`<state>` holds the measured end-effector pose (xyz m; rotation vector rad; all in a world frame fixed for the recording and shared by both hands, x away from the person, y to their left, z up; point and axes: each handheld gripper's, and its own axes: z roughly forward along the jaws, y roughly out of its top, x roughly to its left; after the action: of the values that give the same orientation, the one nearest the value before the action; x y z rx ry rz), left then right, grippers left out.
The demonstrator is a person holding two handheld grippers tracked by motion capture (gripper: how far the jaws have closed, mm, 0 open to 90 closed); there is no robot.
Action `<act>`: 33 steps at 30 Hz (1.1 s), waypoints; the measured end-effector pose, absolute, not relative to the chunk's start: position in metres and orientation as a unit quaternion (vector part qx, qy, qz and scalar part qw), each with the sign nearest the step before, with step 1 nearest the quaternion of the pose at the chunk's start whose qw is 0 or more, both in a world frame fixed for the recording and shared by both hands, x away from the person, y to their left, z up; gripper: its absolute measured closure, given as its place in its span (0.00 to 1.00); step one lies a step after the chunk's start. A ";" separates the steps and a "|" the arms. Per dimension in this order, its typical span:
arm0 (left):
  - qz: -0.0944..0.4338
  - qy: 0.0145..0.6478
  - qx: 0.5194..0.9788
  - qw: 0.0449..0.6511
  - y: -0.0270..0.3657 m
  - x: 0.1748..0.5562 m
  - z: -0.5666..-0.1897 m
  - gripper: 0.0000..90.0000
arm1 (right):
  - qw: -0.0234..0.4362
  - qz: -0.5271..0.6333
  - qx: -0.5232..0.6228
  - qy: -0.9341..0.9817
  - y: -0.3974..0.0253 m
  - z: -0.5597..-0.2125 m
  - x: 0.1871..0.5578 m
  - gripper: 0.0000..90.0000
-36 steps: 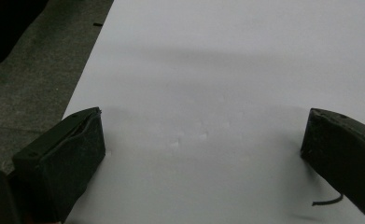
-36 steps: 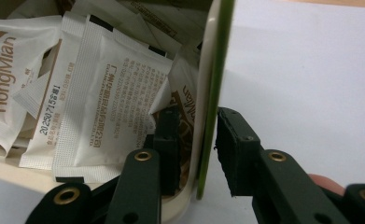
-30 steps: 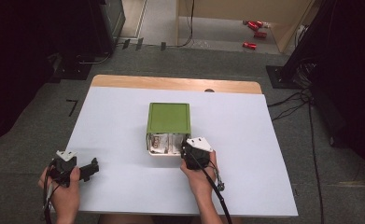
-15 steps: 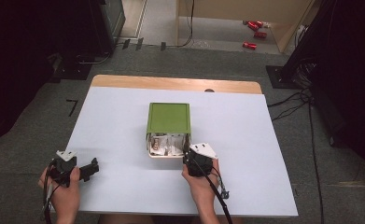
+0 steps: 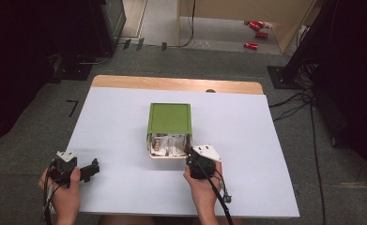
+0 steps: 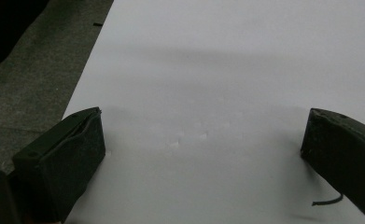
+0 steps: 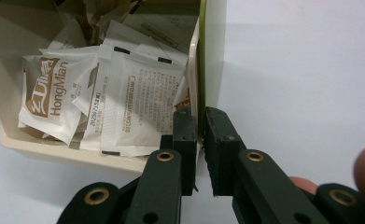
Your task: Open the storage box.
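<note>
While the left claw rests wide open and empty on the counter, the right claw pinches the box wall, nearly closed.

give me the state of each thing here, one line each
box: drawer pulled partly out toward the person
green sleeve: covers the box's far part
sachets: heaped loose inside the drawer
right claw: shut on the box's side wall
left claw: open, holding nothing, above the table
</note>
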<state>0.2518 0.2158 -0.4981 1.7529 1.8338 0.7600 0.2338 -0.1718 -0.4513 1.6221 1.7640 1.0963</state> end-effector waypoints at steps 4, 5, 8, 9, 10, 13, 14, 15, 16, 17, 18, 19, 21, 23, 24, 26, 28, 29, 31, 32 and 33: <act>0.278 0.671 0.642 0.244 0.216 0.252 -0.498 0.00 | 0.250 0.404 0.596 0.647 -0.172 -0.451 0.233 0.95; 0.278 0.672 0.642 0.244 0.216 0.252 -0.498 0.00 | 0.250 0.404 0.596 0.647 -0.172 -0.451 0.233 0.95; 0.278 0.671 0.642 0.244 0.216 0.252 -0.498 0.00 | 0.247 0.405 0.597 0.647 -0.173 -0.450 0.232 0.95; 0.278 0.672 0.642 0.244 0.216 0.252 -0.498 0.00 | 0.247 0.405 0.598 0.646 -0.173 -0.450 0.232 0.95; 0.278 0.671 0.642 0.244 0.216 0.252 -0.498 0.00 | 0.248 0.405 0.598 0.645 -0.172 -0.450 0.231 0.95; 0.278 0.671 0.642 0.244 0.216 0.252 -0.498 0.00 | 0.247 0.410 0.603 0.638 -0.172 -0.449 0.229 0.95; 0.278 0.671 0.642 0.244 0.216 0.252 -0.498 0.00 | 0.247 0.415 0.602 0.635 -0.172 -0.448 0.227 0.95; 0.278 0.671 0.642 0.244 0.216 0.252 -0.498 0.00 | 0.256 0.423 0.600 0.628 -0.172 -0.442 0.225 0.94; 0.278 0.671 0.642 0.244 0.216 0.252 -0.498 0.00 | 0.256 0.423 0.600 0.628 -0.172 -0.442 0.225 0.94; 0.279 0.671 0.642 0.244 0.216 0.252 -0.498 0.00 | 0.259 0.425 0.599 0.628 -0.172 -0.439 0.224 0.94; 0.279 0.671 0.642 0.244 0.216 0.252 -0.498 0.00 | 0.261 0.426 0.597 0.628 -0.172 -0.437 0.224 0.94; 0.278 0.671 0.642 0.244 0.216 0.252 -0.498 0.00 | 0.262 0.425 0.595 0.630 -0.172 -0.435 0.224 0.94; 0.279 0.672 0.642 0.244 0.216 0.252 -0.498 0.00 | 0.262 0.422 0.592 0.635 -0.172 -0.433 0.228 0.96; 0.279 0.671 0.642 0.244 0.216 0.252 -0.498 0.00 | 0.262 0.420 0.592 0.635 -0.171 -0.432 0.229 0.96; 0.278 0.671 0.642 0.244 0.216 0.252 -0.498 0.00 | 0.266 0.418 0.593 0.635 -0.170 -0.431 0.229 0.98; 0.279 0.671 0.642 0.244 0.216 0.252 -0.498 0.00 | 0.274 0.415 0.588 0.637 -0.168 -0.432 0.228 0.99; 0.279 0.671 0.642 0.244 0.216 0.252 -0.498 0.00 | 0.277 0.414 0.588 0.637 -0.167 -0.432 0.228 1.00; 0.279 0.671 0.642 0.244 0.216 0.252 -0.498 0.00 | 0.277 0.414 0.588 0.637 -0.167 -0.432 0.228 1.00; 0.279 0.671 0.642 0.245 0.216 0.252 -0.498 0.00 | 0.276 0.413 0.586 0.640 -0.168 -0.432 0.227 1.00; 0.279 0.671 0.642 0.245 0.216 0.252 -0.498 0.00 | 0.276 0.413 0.586 0.640 -0.168 -0.432 0.227 1.00; 0.279 0.671 0.642 0.245 0.216 0.252 -0.498 0.00 | 0.275 0.414 0.586 0.640 -0.168 -0.432 0.227 1.00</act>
<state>0.2517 0.2157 -0.4982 1.7517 1.8328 0.7618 0.2271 -0.1682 -0.4315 1.5751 1.7191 1.1125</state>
